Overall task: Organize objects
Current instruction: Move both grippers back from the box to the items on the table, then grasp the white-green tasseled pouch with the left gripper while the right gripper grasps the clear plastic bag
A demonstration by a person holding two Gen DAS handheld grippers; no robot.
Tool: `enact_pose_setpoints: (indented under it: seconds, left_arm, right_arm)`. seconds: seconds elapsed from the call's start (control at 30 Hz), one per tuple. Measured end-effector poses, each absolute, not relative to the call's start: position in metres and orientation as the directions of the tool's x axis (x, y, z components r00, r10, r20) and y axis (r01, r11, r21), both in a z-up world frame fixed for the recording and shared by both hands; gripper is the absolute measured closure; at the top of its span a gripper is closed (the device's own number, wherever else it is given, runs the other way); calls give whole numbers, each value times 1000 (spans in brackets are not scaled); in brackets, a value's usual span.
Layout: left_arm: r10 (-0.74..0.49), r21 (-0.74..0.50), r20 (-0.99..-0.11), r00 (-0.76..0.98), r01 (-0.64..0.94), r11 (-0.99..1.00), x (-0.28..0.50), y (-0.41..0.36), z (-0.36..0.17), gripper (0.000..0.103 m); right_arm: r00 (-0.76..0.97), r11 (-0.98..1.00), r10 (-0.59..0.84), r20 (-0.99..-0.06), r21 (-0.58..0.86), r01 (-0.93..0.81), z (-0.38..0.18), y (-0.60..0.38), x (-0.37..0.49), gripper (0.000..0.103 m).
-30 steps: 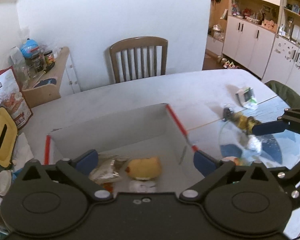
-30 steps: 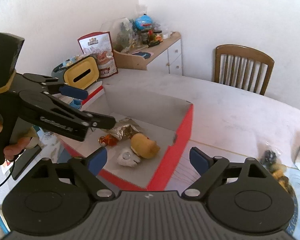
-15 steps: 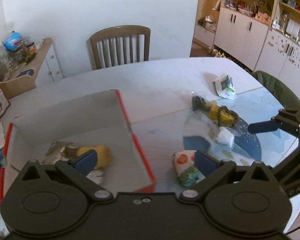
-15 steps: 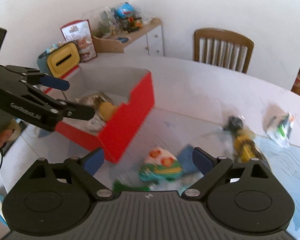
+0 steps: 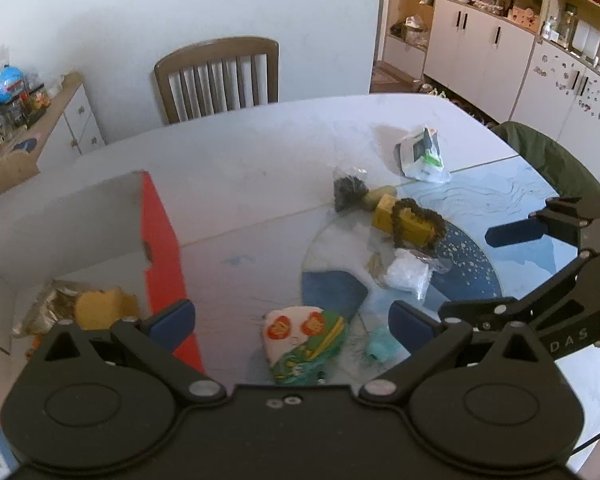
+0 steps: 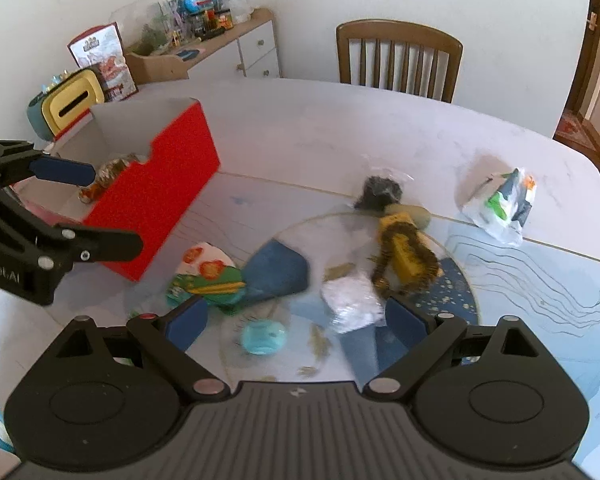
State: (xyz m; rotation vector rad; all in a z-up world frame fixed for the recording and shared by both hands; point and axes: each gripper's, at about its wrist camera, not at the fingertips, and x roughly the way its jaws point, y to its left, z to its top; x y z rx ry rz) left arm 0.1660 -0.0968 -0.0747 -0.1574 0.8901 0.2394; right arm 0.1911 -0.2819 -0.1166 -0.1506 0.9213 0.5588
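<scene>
A: Where did the green-and-white printed snack packet (image 5: 305,338) lie?

B: On the pale surface (image 5: 260,160), at three o'clock of the red-walled cardboard box (image 5: 162,240), between the left gripper (image 5: 291,320)'s released fingers; the right gripper (image 6: 296,320) was spread wide too, holding nothing.

A: Its long axis?

B: Ten to four o'clock. I'd close across the narrow middle, then lift gently.

A home dining room, by the look of it — a pale table (image 5: 260,152) with a wooden slat-back chair (image 5: 218,76) pushed in at twelve o'clock. At two o'clock, white cupboards (image 5: 500,60) under open shelves crowded with what seem to be keepsakes; at ten o'clock a low sideboard (image 6: 236,46) heaped with jars and snack bags.
</scene>
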Motion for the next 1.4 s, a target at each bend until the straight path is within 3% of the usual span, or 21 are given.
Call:
enact_pose_setpoints:
  seconds: [0.67, 1.0, 1.23, 1.4]
  left_arm:
    - [247, 16, -829, 502, -420, 907, 212, -114, -142, 1]
    - [272, 34, -851, 449, -471, 882, 216, -111, -163, 4]
    - [262, 0, -862, 435, -516, 857, 214, -104, -168, 24]
    - [242, -32, -865, 440, -529, 848, 210, -99, -166, 30]
  right_arm:
    - [373, 770, 406, -835, 92, -632, -170, -295, 244, 8]
    - [332, 731, 425, -842, 103, -674, -182, -289, 254, 23]
    - [319, 738, 412, -853, 107, -666, -191, -286, 260, 35]
    - [323, 749, 402, -857, 104, -655, -192, -285, 262, 53]
